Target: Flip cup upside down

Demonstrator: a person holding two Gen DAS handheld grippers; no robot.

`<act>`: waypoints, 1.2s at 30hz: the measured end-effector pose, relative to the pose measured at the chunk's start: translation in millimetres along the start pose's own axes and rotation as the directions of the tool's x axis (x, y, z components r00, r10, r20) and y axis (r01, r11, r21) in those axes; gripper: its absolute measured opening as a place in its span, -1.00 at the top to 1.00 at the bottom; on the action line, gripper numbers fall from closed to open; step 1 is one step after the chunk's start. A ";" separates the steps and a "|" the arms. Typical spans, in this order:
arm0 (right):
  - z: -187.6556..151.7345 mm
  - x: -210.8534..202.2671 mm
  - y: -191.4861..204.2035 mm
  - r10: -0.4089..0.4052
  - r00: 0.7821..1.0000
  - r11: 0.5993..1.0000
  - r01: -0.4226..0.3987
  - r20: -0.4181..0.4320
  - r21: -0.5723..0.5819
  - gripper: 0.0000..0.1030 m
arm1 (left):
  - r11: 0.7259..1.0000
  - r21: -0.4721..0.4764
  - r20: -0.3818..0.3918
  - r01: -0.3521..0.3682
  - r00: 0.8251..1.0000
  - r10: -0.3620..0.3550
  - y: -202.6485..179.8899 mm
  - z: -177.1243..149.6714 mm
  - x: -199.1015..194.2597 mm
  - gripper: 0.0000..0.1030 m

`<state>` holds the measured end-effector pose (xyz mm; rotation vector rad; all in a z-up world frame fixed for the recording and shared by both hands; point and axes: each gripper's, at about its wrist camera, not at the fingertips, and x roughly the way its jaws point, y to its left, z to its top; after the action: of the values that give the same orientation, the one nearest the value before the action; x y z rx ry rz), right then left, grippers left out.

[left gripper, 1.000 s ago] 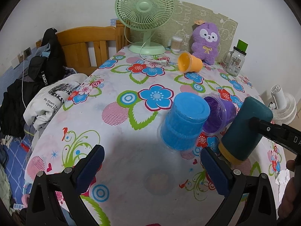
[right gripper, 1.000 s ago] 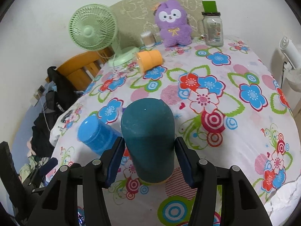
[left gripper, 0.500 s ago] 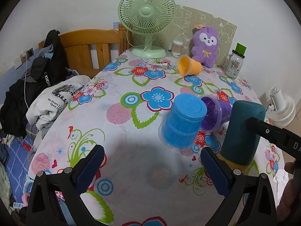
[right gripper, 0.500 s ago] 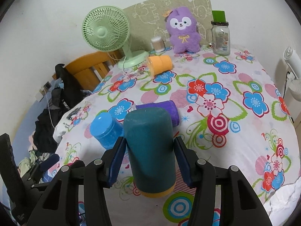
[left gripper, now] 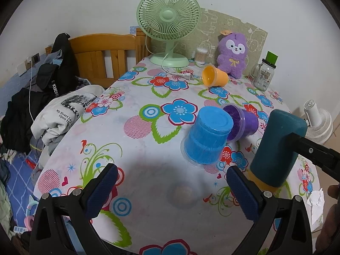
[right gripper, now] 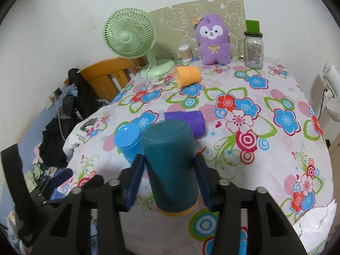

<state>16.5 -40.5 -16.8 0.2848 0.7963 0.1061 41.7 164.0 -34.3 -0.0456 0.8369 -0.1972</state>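
My right gripper is shut on a dark teal cup with an orange rim, held mouth-down near the tablecloth; it also shows in the left wrist view. A blue cup stands upside down mid-table, also in the right wrist view. A purple cup lies on its side behind it. An orange cup lies on its side further back. My left gripper is open and empty over the near table edge.
A green fan, a purple plush toy, a glass jar and a swab pot stand at the back of the flowered table. A wooden chair with clothes stands to the left. A white fan stands on the right.
The right gripper has turned the teal cup more upright, mouth-down, and lowered it toward the table. The left gripper has drawn back slightly.
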 end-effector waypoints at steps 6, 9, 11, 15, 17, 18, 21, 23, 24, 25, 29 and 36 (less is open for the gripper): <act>-3.1 16.3 -10.9 -0.047 0.997 0.999 0.048 -0.057 0.024 0.17 | 1.000 -0.003 -0.003 0.003 1.000 -0.003 1.2 -1.3 -0.3 -0.99; -6.1 17.4 -12.9 -0.037 0.997 0.999 0.039 -0.063 0.029 0.17 | 1.000 0.002 -0.001 0.001 1.000 -0.001 1.5 -1.9 -2.0 -0.99; -6.0 14.9 -12.6 -0.037 0.998 0.999 0.038 -0.053 0.025 0.17 | 1.000 0.003 -0.004 0.001 1.000 -0.001 0.7 -0.7 -1.7 -0.99; -4.6 10.6 -15.2 -0.044 0.998 0.999 0.045 -0.043 0.021 0.15 | 1.000 0.009 -0.016 0.026 1.000 -0.026 -6.0 5.8 1.0 -0.99; -5.5 9.4 -18.6 -0.060 0.997 0.998 0.060 -0.044 0.010 -0.03 | 0.999 0.026 -0.015 0.038 0.999 -0.038 -13.9 10.5 1.4 -0.99; -6.4 8.8 -21.2 -0.072 0.996 0.997 0.073 -0.044 0.008 -0.25 | 0.999 0.033 -0.011 0.041 0.999 -0.041 -17.9 13.0 1.4 -0.99; -10.4 5.1 -29.9 -0.117 0.993 0.993 0.117 -0.032 -0.004 -0.50 | 0.997 0.063 -0.006 0.048 0.999 -0.047 -33.4 22.7 6.3 -0.99; -12.4 3.0 -37.2 -0.131 0.991 0.991 0.131 -0.033 -0.003 -0.51 | 0.996 0.071 -0.025 0.062 0.998 -0.060 -43.0 29.5 14.6 -0.99; -13.5 2.1 -41.2 -0.132 0.991 0.991 0.132 -0.034 0.002 -0.51 | 0.995 0.071 -0.033 0.070 0.997 -0.067 -46.8 32.4 18.4 -0.99; -14.4 1.6 -45.0 -0.134 0.990 0.991 0.134 -0.036 0.006 -0.52 | 0.994 0.073 -0.040 0.077 0.996 -0.074 -50.5 34.4 21.8 -0.99; -17.5 2.0 -62.1 -0.148 0.988 0.988 0.150 -0.046 0.034 -0.52 | 0.990 0.106 -0.093 0.095 0.992 -0.086 -75.0 43.1 44.2 -0.99; -23.1 5.1 -82.2 -0.150 0.987 0.986 0.154 -0.065 0.057 -0.52 | 0.987 0.142 -0.181 0.076 0.982 -0.049 -99.3 48.1 83.1 -0.99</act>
<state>2.4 -113.2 -59.6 0.2794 0.8796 -0.0536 116.2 48.9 -51.2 0.0863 0.9970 -0.3261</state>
